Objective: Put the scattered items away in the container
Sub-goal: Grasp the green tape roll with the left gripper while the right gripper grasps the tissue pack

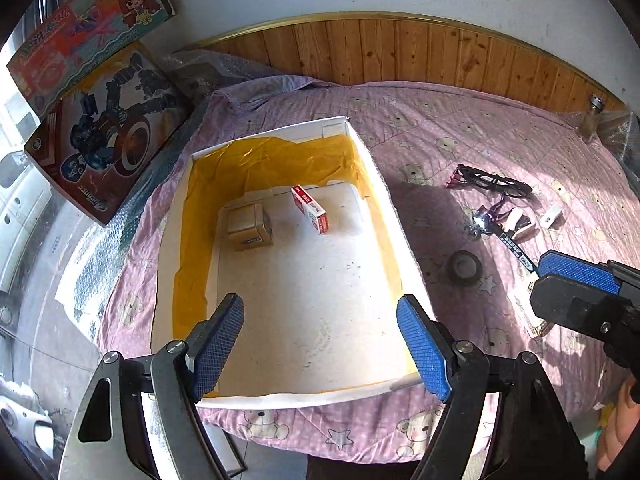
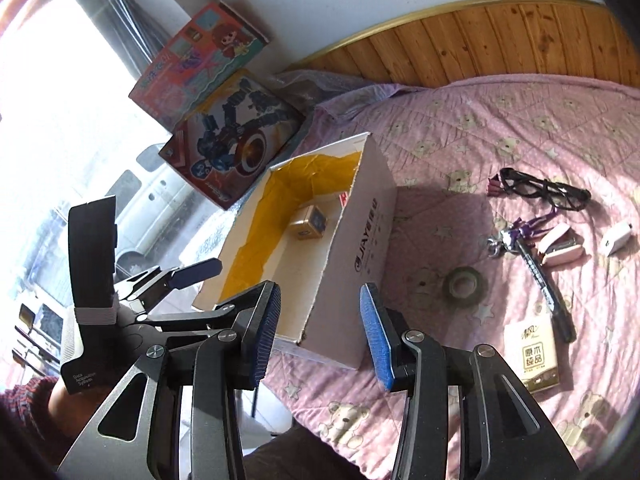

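A white cardboard box (image 1: 312,300) lined with yellow paper sits on the pink bed cover. It holds a gold cube box (image 1: 248,226) and a small red-and-white box (image 1: 310,208). My left gripper (image 1: 322,346) hovers open over the box's near end, holding nothing. My right gripper (image 2: 320,336) is open and holds nothing, near the box's (image 2: 360,248) front corner. Scattered to the right lie black glasses (image 2: 544,192), a keychain (image 2: 508,236), a marker (image 2: 548,292), a pink stapler (image 2: 560,248), a white charger (image 2: 616,238), a tape roll (image 2: 466,284) and a tissue pack (image 2: 536,356).
Two toy boxes (image 1: 100,132) lean at the left beside bubble wrap. A wooden headboard (image 1: 400,48) runs along the back, with a glass bottle (image 1: 592,120) at its right end. The bed's front edge lies just under both grippers. A sleeve (image 2: 24,408) shows lower left.
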Demonstrator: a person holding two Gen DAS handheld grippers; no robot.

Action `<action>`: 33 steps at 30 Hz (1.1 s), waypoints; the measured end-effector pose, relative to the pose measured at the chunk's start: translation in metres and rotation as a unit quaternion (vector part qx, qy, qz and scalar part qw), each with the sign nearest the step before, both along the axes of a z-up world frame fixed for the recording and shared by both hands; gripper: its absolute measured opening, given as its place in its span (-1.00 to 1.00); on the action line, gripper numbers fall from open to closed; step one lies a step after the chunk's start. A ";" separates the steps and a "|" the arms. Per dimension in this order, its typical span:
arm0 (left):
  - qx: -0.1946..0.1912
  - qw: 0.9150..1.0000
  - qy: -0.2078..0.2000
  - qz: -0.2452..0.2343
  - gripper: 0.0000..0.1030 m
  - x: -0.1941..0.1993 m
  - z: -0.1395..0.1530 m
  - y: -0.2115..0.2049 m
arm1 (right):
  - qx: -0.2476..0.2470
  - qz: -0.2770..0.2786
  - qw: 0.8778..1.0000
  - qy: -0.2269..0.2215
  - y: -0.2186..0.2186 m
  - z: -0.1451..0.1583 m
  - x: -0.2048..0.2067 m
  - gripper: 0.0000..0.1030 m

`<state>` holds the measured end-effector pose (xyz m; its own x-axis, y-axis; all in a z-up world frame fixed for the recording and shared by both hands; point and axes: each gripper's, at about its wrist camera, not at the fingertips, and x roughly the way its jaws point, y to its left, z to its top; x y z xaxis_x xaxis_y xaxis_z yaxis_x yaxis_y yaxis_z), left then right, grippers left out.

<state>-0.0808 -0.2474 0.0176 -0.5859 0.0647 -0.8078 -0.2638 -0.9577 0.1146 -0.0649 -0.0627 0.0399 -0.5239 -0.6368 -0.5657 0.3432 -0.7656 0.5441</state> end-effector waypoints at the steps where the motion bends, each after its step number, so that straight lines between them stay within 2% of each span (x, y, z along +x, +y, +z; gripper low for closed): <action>1: 0.002 1.000 0.000 -0.007 0.54 0.006 0.000 0.006 | -0.007 -0.006 1.000 -0.003 0.008 -0.003 0.004 -0.11; 11: 0.019 0.995 -0.039 -0.093 0.54 0.052 -0.025 0.085 | -0.038 -0.093 0.994 -0.041 0.093 -0.042 0.030 -0.11; 18: 0.037 0.988 -0.086 -0.124 0.54 0.050 -0.059 0.131 | -0.022 -0.137 0.987 -0.083 0.130 -0.081 0.033 -0.11; 23: 0.033 0.992 -0.084 -0.089 0.54 0.019 -0.076 0.138 | 0.041 -0.144 0.984 -0.093 0.125 -0.103 0.024 -0.02; 28: 0.041 0.991 -0.104 -0.068 0.55 -0.015 -0.096 0.152 | 0.136 -0.129 0.980 -0.071 0.107 -0.115 0.013 0.10; 33: 0.018 0.993 -0.111 -0.043 0.55 -0.043 -0.125 0.160 | 0.200 -0.100 0.973 -0.053 0.088 -0.121 0.000 0.13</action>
<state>-0.1238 -0.0869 -0.1072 -0.3851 0.1385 -0.9124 -0.3604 -0.9327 0.0106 -0.0646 0.0253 -0.0811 -0.5401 -0.2464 -0.8048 0.1243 -0.9691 0.2133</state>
